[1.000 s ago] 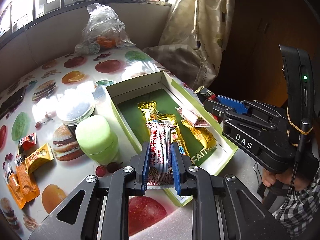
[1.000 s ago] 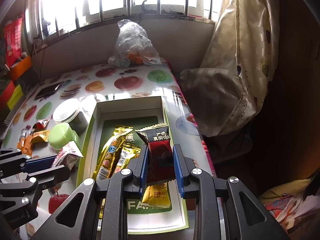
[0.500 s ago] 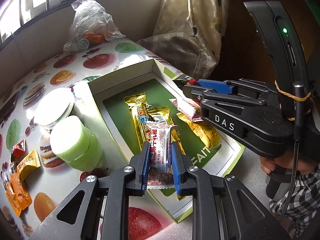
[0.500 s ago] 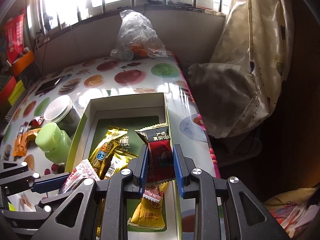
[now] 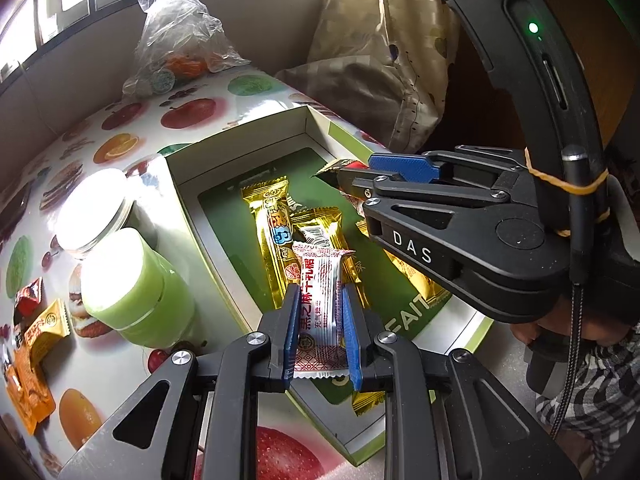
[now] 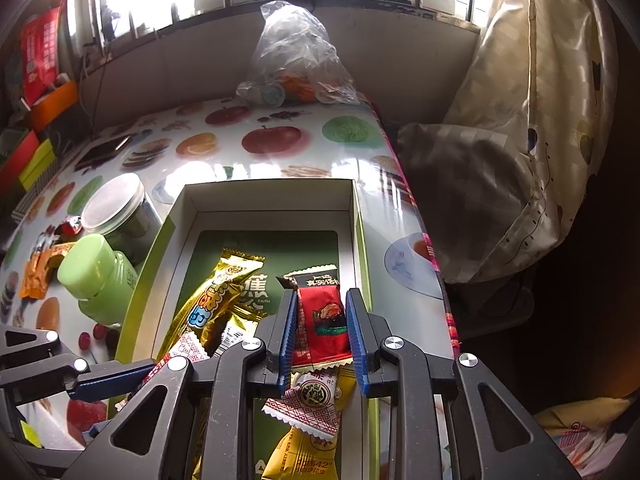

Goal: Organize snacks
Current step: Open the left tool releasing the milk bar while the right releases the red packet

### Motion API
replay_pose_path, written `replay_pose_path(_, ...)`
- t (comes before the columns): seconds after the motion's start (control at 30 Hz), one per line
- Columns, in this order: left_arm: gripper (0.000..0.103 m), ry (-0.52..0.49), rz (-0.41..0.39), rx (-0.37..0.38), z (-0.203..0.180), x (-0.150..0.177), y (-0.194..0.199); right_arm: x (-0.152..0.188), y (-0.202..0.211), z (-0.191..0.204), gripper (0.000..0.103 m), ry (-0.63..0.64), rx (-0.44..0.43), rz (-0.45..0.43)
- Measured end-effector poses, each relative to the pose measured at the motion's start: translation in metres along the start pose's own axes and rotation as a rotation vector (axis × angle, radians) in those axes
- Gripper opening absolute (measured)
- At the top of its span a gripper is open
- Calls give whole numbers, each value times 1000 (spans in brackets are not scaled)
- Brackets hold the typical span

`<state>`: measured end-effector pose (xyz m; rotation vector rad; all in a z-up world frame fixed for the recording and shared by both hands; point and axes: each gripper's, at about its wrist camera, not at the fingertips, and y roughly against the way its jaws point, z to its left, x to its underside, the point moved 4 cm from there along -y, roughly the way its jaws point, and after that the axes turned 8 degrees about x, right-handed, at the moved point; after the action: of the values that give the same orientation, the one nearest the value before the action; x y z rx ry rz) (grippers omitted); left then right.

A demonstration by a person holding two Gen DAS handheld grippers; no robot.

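1. Fruit-print counter (image 5: 120, 136) bears the open box (image 5: 240, 132), now closer beneath both fingers.
2. Left gripper (image 5: 320, 320) fingers clench the white snack (image 5: 320, 296).
3. Right gripper (image 6: 320, 328) fingers clench the red snack (image 6: 322, 316); release looks near.

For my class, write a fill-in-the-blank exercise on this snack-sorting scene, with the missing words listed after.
1. The left gripper is shut on a ____ and red snack bar.
2. The right gripper holds a ____ packet with a black top.
3. Both hang over the open ____.
4. Beside it stands a bottle coloured ____.

Missing words: white; red; box; green
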<state>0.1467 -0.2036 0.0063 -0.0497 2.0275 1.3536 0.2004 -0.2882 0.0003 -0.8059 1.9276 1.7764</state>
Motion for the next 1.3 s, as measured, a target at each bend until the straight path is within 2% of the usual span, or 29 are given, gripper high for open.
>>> replay_pose_path(0.73,21,-9,1,13,-4,-1,-2,-2,-13,4,24,28,-40,20)
replay_pose_path(0.93,32,-6,2,18,-4,-2,-2,-1,-11,7,30,42,-36,15)
replay_pose_path(1.3,33,-2,4,32,-8,0,-3,-2,-7,7,40,44,-42,4)
